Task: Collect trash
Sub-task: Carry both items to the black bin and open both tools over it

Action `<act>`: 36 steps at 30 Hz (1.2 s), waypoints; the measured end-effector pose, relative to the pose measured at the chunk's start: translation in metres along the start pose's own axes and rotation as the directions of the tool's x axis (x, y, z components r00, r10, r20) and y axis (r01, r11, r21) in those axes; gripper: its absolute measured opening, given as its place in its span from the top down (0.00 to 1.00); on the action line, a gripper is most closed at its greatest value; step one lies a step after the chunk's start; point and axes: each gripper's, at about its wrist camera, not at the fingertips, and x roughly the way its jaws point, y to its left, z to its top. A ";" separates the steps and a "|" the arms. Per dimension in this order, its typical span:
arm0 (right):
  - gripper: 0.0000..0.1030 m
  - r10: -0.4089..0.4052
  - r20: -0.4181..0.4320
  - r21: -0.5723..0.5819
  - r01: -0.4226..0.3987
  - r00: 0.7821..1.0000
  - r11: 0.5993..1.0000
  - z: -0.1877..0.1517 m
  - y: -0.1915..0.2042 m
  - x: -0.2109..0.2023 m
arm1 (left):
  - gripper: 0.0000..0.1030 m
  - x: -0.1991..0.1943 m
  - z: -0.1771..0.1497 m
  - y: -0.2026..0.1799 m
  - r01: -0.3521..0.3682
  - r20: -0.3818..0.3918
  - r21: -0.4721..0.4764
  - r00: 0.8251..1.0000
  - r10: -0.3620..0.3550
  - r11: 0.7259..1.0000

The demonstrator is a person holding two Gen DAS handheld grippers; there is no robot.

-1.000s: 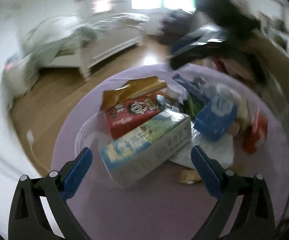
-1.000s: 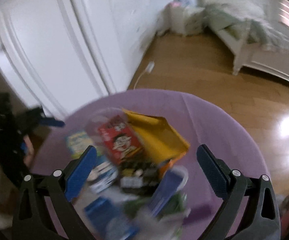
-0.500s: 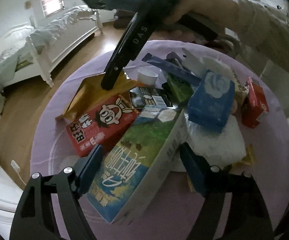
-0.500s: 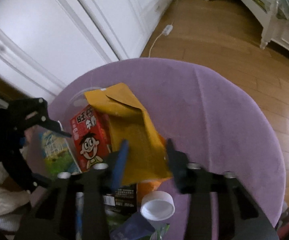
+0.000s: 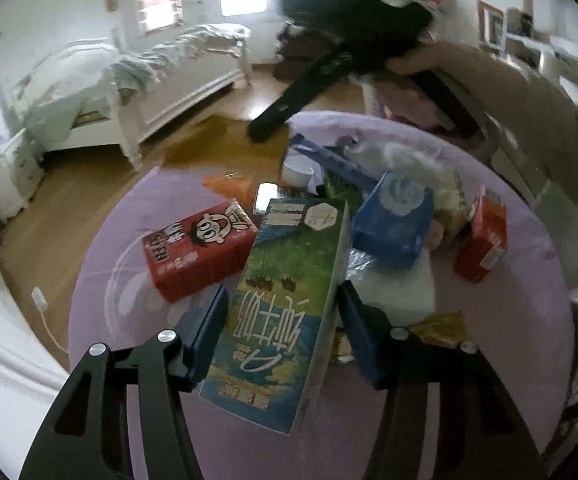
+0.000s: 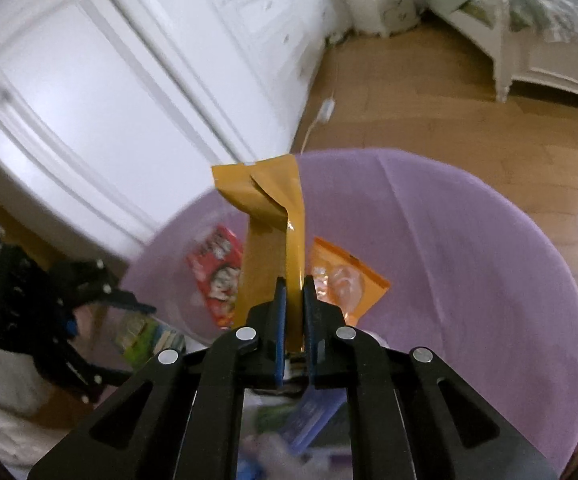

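Observation:
A pile of trash lies on a round purple table (image 5: 429,420). My left gripper (image 5: 283,316) is shut on a tall green-and-blue milk carton (image 5: 289,292) and holds it tilted above the table. My right gripper (image 6: 293,300) is shut on a yellow-brown foil bag (image 6: 273,216) and holds it lifted above the table (image 6: 469,248). A red drink carton (image 5: 199,248) lies left of the milk carton; it also shows under the bag in the right wrist view (image 6: 219,276). An orange snack pouch (image 6: 343,280) lies beside it.
A blue tissue pack (image 5: 393,220), a small red box (image 5: 483,236), a white cap (image 5: 299,170) and wrappers lie on the table. A white bed (image 5: 129,80) stands across the wooden floor. White cupboard doors (image 6: 109,80) stand behind the table.
My right gripper has shut on the yellow-brown bag and lifted it off the pile. My left gripper has closed on the milk carton and raised it.

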 end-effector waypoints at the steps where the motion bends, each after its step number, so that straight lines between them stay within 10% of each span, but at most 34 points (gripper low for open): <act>1: 0.92 -0.006 0.049 0.020 0.005 0.999 1.000 -0.005 0.002 -0.012 | 0.46 -0.006 -0.001 0.000 -0.016 0.013 -0.025 1.000 0.016 1.000; 5: 0.92 -0.010 0.201 0.084 -0.007 0.979 0.996 -0.032 0.012 -0.067 | 0.46 -0.032 0.002 0.008 -0.060 0.046 -0.165 0.997 0.068 0.984; 13: 0.91 -0.137 0.499 0.257 0.004 0.856 0.966 -0.184 0.025 -0.192 | 0.47 -0.090 0.011 -0.041 -0.080 0.189 -0.240 0.974 0.127 0.967; 24: 0.91 -0.619 0.441 0.664 0.228 0.649 0.712 -0.406 -0.004 -0.277 | 0.47 -0.014 0.102 -0.221 0.255 0.281 -0.121 0.936 -0.213 0.959; 30: 0.91 -0.710 0.322 0.799 0.223 0.626 0.559 -0.498 -0.060 -0.283 | 0.47 0.081 0.131 -0.320 0.398 0.148 -0.073 0.911 -0.385 0.914; 36: 0.91 -0.713 0.230 0.879 0.174 0.662 0.444 -0.555 -0.115 -0.268 | 0.47 0.149 0.140 -0.355 0.402 0.047 -0.101 0.916 -0.399 0.910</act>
